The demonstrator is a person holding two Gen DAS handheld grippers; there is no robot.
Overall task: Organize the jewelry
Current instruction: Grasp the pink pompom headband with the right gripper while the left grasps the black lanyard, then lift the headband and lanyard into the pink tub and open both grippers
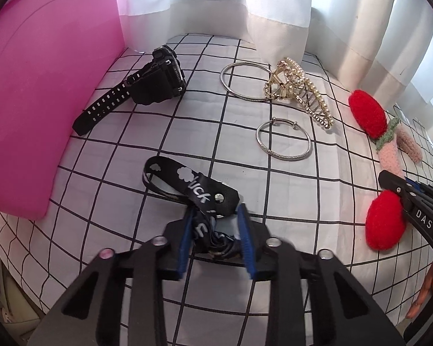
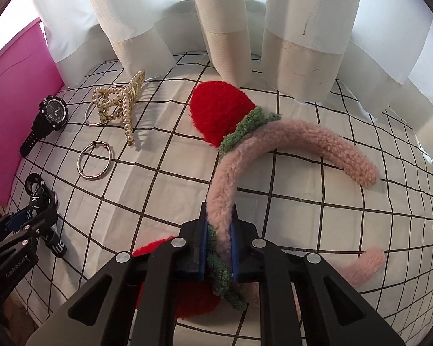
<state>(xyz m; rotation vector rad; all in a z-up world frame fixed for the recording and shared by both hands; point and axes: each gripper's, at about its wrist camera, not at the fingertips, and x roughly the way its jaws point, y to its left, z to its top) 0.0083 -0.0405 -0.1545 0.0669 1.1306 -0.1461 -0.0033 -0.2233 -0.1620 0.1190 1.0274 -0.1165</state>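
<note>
My left gripper (image 1: 215, 216) is shut on a black strap printed with white clouds and "luck" (image 1: 187, 181), which lies on the checked cloth (image 1: 130, 132). My right gripper (image 2: 218, 225) is shut on a fluffy pink headband (image 2: 288, 135) with two red pompoms (image 2: 219, 112) and green trim. The headband's far pompom rests on the cloth; the near pompom is under the gripper. The headband (image 1: 389, 155) and right gripper (image 1: 404, 193) show at the right of the left wrist view. The strap (image 2: 40, 201) and left gripper (image 2: 29, 219) show at the left of the right wrist view.
A black digital watch (image 1: 156, 77), two silver bangles (image 1: 245, 80) (image 1: 284, 144) and a gold pearl hair claw (image 1: 297, 86) lie further back. A pink box (image 1: 37, 86) stands at the left. White curtains (image 2: 231, 28) hang behind the cloth.
</note>
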